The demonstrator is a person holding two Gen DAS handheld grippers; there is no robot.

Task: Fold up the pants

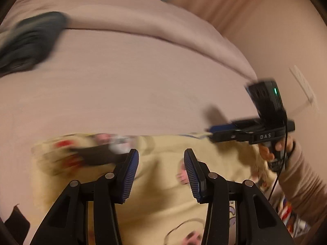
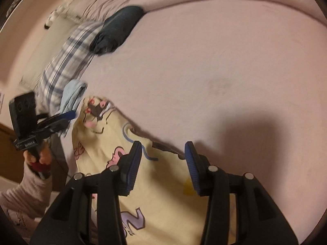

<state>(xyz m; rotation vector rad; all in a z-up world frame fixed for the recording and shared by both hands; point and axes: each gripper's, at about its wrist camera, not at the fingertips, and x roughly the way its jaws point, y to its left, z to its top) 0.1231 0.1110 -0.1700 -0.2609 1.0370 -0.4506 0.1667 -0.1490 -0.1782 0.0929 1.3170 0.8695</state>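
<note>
Pale yellow pants with cartoon prints (image 1: 163,169) lie flat on a pink bed sheet (image 1: 132,85); they also show in the right wrist view (image 2: 155,179). My left gripper (image 1: 161,163) is open and empty, hovering over the pants. My right gripper (image 2: 163,155) is open and empty above the pants' far edge. In the left wrist view the right gripper (image 1: 212,131) sits at the pants' right edge. In the right wrist view the left gripper (image 2: 67,118) sits at the pants' left corner.
A folded dark garment (image 2: 116,30) lies at the back of the bed, also blurred in the left wrist view (image 1: 30,40). A striped cloth (image 2: 67,61) and a light blue cloth (image 2: 71,96) lie at the left. A rolled pink blanket (image 1: 143,14) runs along the back.
</note>
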